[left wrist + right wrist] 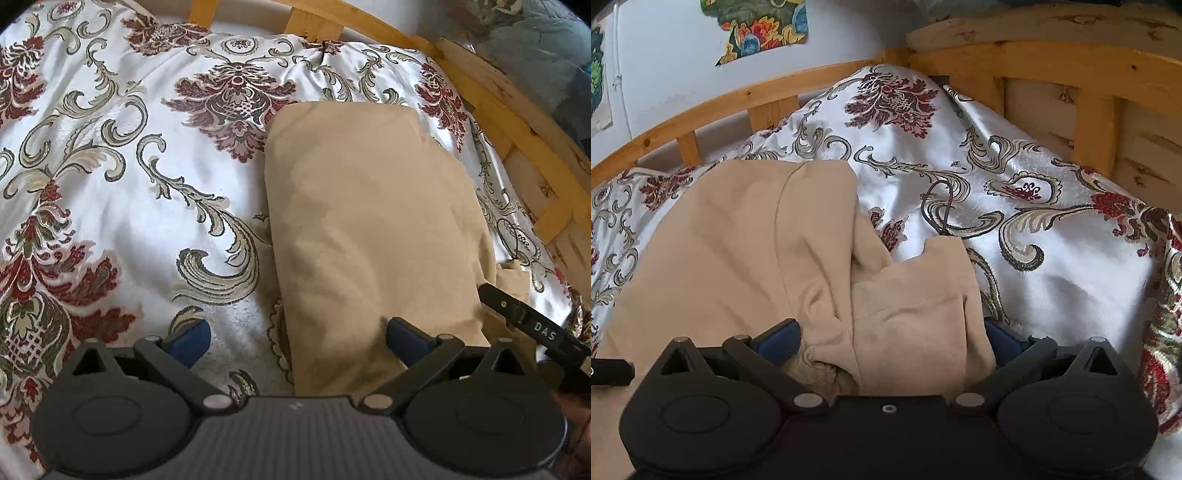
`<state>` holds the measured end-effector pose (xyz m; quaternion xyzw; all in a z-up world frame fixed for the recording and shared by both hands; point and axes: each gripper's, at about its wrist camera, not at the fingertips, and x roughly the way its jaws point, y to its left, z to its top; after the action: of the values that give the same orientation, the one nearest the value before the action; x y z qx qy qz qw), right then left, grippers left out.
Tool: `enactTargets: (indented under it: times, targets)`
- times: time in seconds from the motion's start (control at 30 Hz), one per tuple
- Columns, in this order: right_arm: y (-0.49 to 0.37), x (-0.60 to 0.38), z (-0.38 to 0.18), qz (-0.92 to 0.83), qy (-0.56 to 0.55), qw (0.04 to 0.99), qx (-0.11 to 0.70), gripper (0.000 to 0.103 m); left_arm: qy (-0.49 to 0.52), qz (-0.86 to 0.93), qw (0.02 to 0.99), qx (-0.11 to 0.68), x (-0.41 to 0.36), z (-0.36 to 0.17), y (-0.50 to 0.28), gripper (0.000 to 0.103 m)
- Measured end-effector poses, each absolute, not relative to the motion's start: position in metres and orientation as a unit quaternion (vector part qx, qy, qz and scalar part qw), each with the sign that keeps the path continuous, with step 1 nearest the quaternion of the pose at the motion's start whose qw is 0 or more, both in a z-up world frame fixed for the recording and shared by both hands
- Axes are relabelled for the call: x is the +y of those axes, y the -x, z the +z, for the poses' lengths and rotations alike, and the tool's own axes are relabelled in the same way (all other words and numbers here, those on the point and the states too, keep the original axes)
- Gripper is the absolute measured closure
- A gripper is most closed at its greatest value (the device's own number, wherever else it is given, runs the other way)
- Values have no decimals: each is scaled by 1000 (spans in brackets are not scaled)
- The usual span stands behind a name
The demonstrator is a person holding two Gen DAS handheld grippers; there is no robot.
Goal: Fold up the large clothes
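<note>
Daylit, soft, heavy fisheye warp in both views.
Satin bedspread [110, 192] glares white in patches, esp. centre-left; tan garment [369, 221] shows soft mottled shadows. Wooden bed frame [1034, 59] bows hard at the rim, corners vignette to black. Slight softness overall; gripper bodies near the lens are dark, low detail.

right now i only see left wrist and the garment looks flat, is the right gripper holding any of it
observer: no, the right gripper is open; the garment lies between its jaws, not pinched
operator: is that side neat
observer: no, a flap sticks out to the right of the folded part, and the cloth bunches up by the gripper
</note>
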<state>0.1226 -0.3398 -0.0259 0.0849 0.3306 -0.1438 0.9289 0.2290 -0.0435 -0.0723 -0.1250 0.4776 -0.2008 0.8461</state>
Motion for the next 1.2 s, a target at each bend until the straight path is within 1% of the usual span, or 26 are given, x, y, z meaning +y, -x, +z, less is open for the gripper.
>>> enactTargets:
  times: [0.13,0.23,0.37,0.43,0.47,0.5,0.53,0.57,0.6,0.63,0.7,0.8,0.9,1.07,1.2]
  targets:
    - [-125,-349,-28,-112,-121,940,297,1,138,-232,835,479,-42,-71,-236,0]
    - [-129,-352,-28,-96,-132,939,302,1,135,-252,830,480,-42,-75,-239,0]
    - [-134,-348,-30,-86,-120,935,321,17,142,-262,821,486,-41,-81,-245,1]
    - [-135,-350,-31,-81,-132,933,326,25,145,-269,816,490,-41,-82,-248,5]
    - [-135,-353,-31,-76,-145,930,329,32,145,-274,814,491,-41,-82,-249,11]
    - [-135,-355,-32,-73,-162,927,331,39,149,-282,810,492,-41,-82,-250,21]
    - [-134,-358,-32,-69,-176,924,332,42,159,-292,803,494,-41,-81,-251,29]
    - [-134,-359,-33,-65,-186,922,332,51,172,-300,796,497,-41,-79,-251,39]
    - [-133,-361,-34,-59,-198,921,330,59,173,-294,798,497,-42,-78,-251,44]
    - [-131,-363,-34,-53,-212,919,328,63,168,-292,801,495,-44,-75,-250,46]
    - [-129,-366,-34,-47,-233,915,325,73,147,-287,814,483,-49,-68,-245,57]
    - [-121,-366,-29,-39,-252,915,311,83,120,-279,835,458,-56,-54,-234,66]
    - [-113,-358,-15,-16,-248,924,291,87,127,-289,837,446,-48,-42,-229,71]
    - [-110,-317,14,44,-187,950,247,88,114,-294,859,403,-19,-16,-221,73]
    - [-129,-278,37,84,-150,963,208,89,104,-284,884,355,18,8,-224,74]
